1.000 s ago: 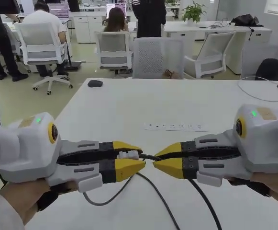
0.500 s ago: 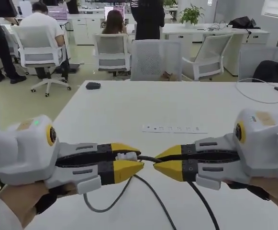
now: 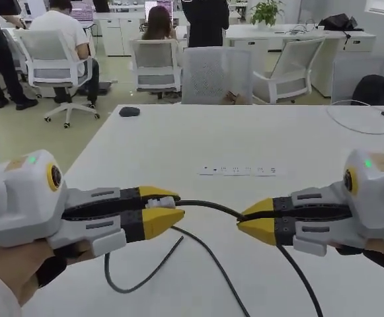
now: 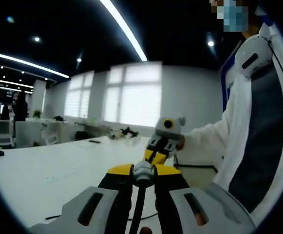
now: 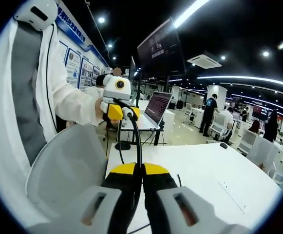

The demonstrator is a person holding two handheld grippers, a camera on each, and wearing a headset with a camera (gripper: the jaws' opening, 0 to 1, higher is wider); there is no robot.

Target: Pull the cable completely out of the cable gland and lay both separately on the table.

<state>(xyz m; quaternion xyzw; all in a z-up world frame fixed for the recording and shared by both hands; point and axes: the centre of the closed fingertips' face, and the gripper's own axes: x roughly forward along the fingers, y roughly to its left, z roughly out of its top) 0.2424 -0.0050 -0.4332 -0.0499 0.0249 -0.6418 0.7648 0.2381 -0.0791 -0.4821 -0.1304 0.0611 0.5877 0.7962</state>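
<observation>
Nearest the person, slack loops of the black cable lay on the white table, one curling below the left gripper and others trailing off toward the near edge under the right gripper. A hand held the left gripper from beneath.

Both grippers hovered above the table, tips facing each other and apart. The left gripper's yellow-tipped jaws were clamped on the cable gland, a small pale grey-white fitting with a round end, seated right at the jaw tips. In the left gripper view the cable ran back between the jaws behind the gland, so it passed through the fitting. The right gripper's jaws were pressed together on the cable itself, pinching it just at the tips.

The gland's long axis lay roughly level, running left to right across the person, with its mouth toward the right gripper. From that mouth the cable crossed the gap between the grippers in a gentle arc, along the same left-to-right line, dipping slightly as it reached the right gripper.

Farther out a white power strip lay flat on the table, and a dark mouse sat near the far left edge. Beyond stood office chairs and several people.
</observation>
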